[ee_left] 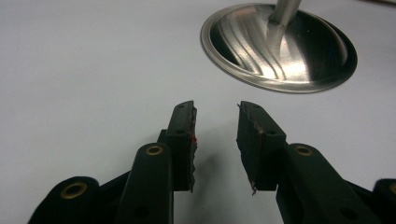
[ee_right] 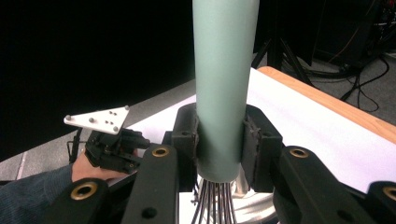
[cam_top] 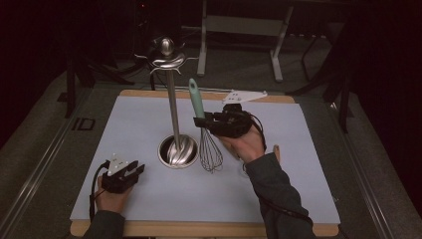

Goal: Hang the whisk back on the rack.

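On the left, the left gripper (cam_top: 130, 173) rests low on the pale mat (cam_top: 139, 124), near the front edge, with the hand (cam_top: 113, 199) behind it. Its 2 jaws stand spread with nothing between them; in the left gripper view the bare mat (ee_left: 93, 70) shows through the gap. It points toward the round steel base (ee_left: 280, 49) of the stand, which sits near but apart from it. That placement looks like waiting: parked clear of the work, yet close enough to steady the base if the stand should rock.

In the middle, the stand (cam_top: 173, 112) rises from its dished base (cam_top: 177, 151) as 1 thin pole with curved hooks (cam_top: 166, 60) at the top. The hooks sit high, so anything hung there has to be lifted well above the mat.

To the right, the right gripper (cam_top: 204, 121) pinches the whisk (cam_top: 203, 127) by its mint-green handle. In the right gripper view both pads press on the lower end of the handle (ee_right: 223, 93), just above where the wires (ee_right: 212, 200) begin. The whisk is held upright, wires down, just beside the base and apparently just off or barely touching the mat; I cannot tell which. Gripping low leaves the top of the handle (cam_top: 192, 85) free, which suits hanging it on a hook. The handle end is below the hooks, so a lift seems to be the next need.
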Demonstrator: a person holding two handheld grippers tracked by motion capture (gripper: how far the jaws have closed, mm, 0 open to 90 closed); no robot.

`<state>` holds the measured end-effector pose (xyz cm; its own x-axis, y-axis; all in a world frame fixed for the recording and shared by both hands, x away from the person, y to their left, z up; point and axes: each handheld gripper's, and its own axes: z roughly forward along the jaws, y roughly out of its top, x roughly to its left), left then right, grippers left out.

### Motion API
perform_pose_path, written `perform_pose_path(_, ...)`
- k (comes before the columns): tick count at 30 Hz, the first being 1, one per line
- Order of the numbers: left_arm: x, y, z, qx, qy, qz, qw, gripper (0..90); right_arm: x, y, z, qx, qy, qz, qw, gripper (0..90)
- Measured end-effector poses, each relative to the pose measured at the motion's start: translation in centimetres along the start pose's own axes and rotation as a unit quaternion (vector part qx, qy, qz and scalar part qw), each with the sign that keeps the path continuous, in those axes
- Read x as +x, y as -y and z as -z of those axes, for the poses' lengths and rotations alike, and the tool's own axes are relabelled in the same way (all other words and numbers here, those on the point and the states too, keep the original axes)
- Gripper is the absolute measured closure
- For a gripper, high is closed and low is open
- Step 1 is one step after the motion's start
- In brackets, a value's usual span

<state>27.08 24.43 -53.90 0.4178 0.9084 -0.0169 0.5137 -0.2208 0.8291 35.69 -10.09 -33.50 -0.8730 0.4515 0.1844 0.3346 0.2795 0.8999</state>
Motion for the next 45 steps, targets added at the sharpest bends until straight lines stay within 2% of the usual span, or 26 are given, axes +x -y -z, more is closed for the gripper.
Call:
perform_pose_path(20,0.0,0.0,0.1,-0.003,-0.003,0.003,1.0,66.5,1.7,-2.3,1.0,-0.033,-0.014,0.029,0.9989,69.3)
perform_pose_path(24,0.0,0.0,0.1,-0.003,-0.002,0.004,1.0,66.4,1.9,-2.6,0.9,-0.034,-0.017,0.031,0.9988,69.3)
perform_pose_path(37,0.0,0.0,0.1,-0.004,-0.003,0.004,1.0,66.3,4.0,-3.5,-0.5,-0.02,-0.036,0.065,0.997,69.3)
perform_pose_path(45,0.0,0.0,0.1,-0.004,-0.002,0.005,1.0,66.2,4.8,-4.2,-0.7,-0.024,-0.047,0.08,0.9954,69.3)
